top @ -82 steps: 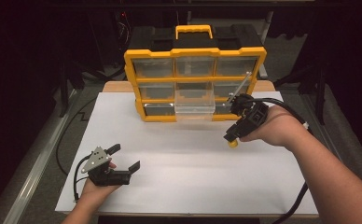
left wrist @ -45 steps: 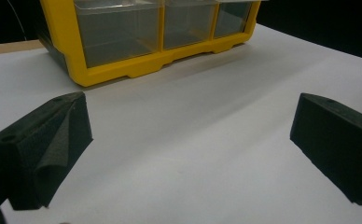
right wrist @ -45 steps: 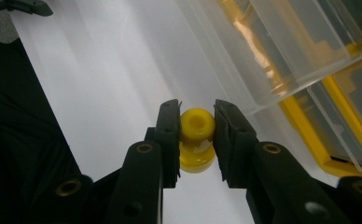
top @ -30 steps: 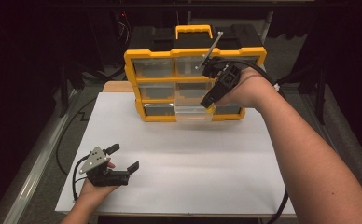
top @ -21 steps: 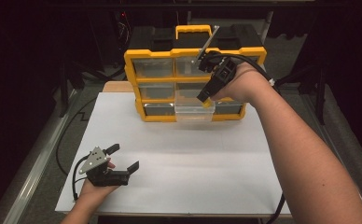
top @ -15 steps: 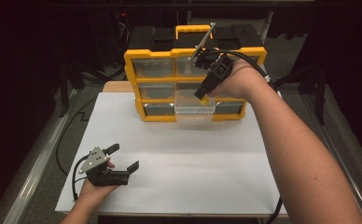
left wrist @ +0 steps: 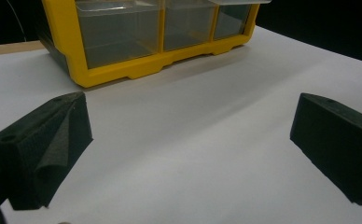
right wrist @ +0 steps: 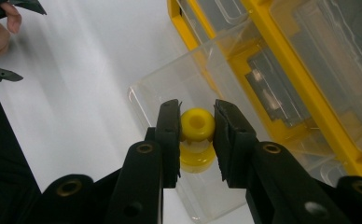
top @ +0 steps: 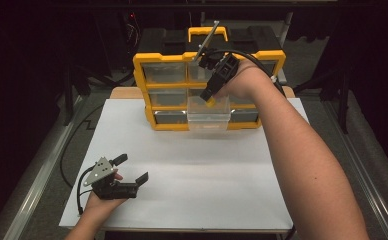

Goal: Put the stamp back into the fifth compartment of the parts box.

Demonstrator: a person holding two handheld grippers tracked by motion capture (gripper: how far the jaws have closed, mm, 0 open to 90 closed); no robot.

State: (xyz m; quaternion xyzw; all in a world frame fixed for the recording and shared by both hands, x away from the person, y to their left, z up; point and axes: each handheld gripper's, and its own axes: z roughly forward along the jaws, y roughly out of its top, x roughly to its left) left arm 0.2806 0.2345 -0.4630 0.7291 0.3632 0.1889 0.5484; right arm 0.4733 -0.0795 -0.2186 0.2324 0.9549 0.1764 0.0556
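A yellow organiser [top: 152, 95] with clear drawers stands at the back of the white table [top: 182, 170]. Its middle bottom drawer [top: 209, 119] is pulled out. My right gripper [top: 210, 101] hangs over that drawer, pointing down, shut on a small yellow spool-shaped part [right wrist: 197, 125]; in the right gripper view both pads press its sides above the open drawer [right wrist: 170, 93]. My left gripper [top: 131, 170] rests low at the table's front left, jaws wide apart and nothing between them. In the left gripper view its pads [left wrist: 44, 144] frame bare table, with the organiser [left wrist: 123, 70] beyond.
The organiser has a yellow carry handle [top: 207, 32] on top. Cables trail from both grippers. The table's edges drop to a dark floor on the left and right, with a metal rail [top: 37, 175] along the left.
My right gripper, carrying the yellow part, has moved left from beside the organiser's right end, risen in front of it, and come over the open middle drawer. The left gripper has stayed put.
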